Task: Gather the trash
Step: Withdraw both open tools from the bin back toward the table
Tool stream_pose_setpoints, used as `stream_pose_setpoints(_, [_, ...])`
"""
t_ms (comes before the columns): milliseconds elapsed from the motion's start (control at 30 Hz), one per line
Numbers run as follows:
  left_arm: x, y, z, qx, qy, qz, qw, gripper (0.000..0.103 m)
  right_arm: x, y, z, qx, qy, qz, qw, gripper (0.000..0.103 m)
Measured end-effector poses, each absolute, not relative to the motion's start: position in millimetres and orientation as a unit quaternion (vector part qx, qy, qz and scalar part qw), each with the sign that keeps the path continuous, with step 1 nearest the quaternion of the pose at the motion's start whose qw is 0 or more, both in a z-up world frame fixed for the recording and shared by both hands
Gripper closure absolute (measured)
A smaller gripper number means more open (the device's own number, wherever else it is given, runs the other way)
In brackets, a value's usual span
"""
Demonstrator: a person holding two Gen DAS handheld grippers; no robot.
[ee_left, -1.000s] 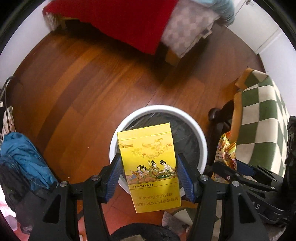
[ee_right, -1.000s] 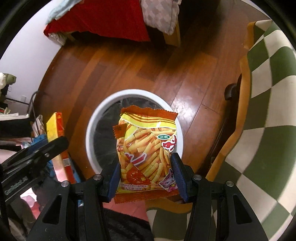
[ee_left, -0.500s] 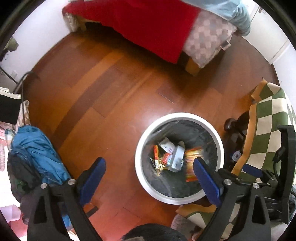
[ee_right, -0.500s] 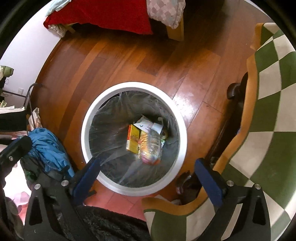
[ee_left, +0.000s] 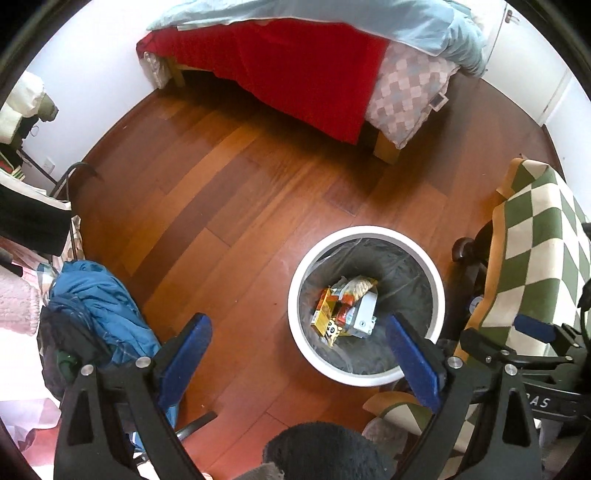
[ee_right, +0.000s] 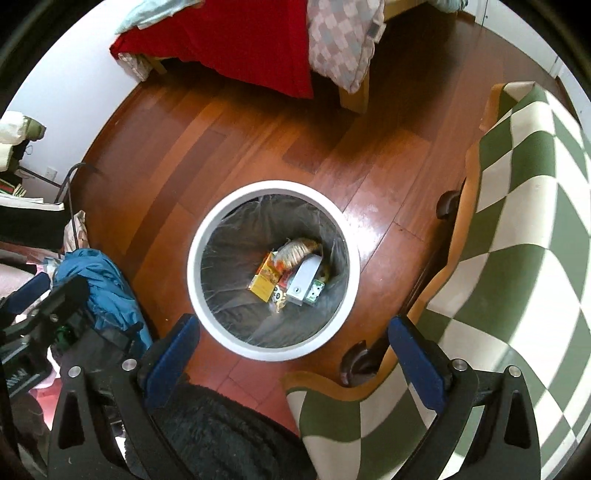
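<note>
A round white bin (ee_left: pixel 436 280) (ee_right: pixel 195 254) with a dark liner stands on the wood floor. At its bottom lie the yellow cigarette box (ee_left: pixel 322 312) (ee_right: pixel 265 277), the orange snack bag (ee_left: pixel 356 285) (ee_right: pixel 297 252), a white carton (ee_left: pixel 364 312) (ee_right: pixel 303 280) and other scraps. My left gripper (ee_left: pixel 298 357) hangs open high above the bin's left edge, nothing between its blue pads. High over the bin's near rim, my right gripper (ee_right: pixel 293 360) is open too, and holds nothing.
A green-and-white checked blanket (ee_left: pixel 543 258) (ee_right: pixel 517 229) drapes a chair to the right of the bin. A blue jacket pile (ee_left: pixel 99 306) (ee_right: pixel 99 288) lies at the left. A bed with a red cover (ee_left: pixel 295 66) (ee_right: pixel 236 33) stands at the far side. A dark rug (ee_right: pixel 221 432) is underneath.
Both grippers opened and let go: the cigarette box and the snack bag fell into the bin. Both grippers have since risen, so the bin looks smaller.
</note>
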State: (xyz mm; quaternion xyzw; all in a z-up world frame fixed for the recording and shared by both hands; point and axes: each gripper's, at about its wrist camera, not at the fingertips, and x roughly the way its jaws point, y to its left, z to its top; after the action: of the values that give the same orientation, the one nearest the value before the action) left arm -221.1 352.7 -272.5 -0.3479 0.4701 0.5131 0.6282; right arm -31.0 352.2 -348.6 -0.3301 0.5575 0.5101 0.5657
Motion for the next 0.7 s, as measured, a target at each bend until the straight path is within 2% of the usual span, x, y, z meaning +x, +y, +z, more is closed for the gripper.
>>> stream_pose_setpoints(367, [-214, 313, -230, -0.33, 0.447, 0.51, 0.656, 0.007, -25, 304, -274, -0.293, 0.524, 0.538, 0.592, 0.0])
stream_pose_setpoints(700, [-207, 271, -166, -0.302, 0.406, 0.51, 0.696, 0.007, -11, 247, -195, -0.234, 0.496, 0.574, 0.608, 0.0])
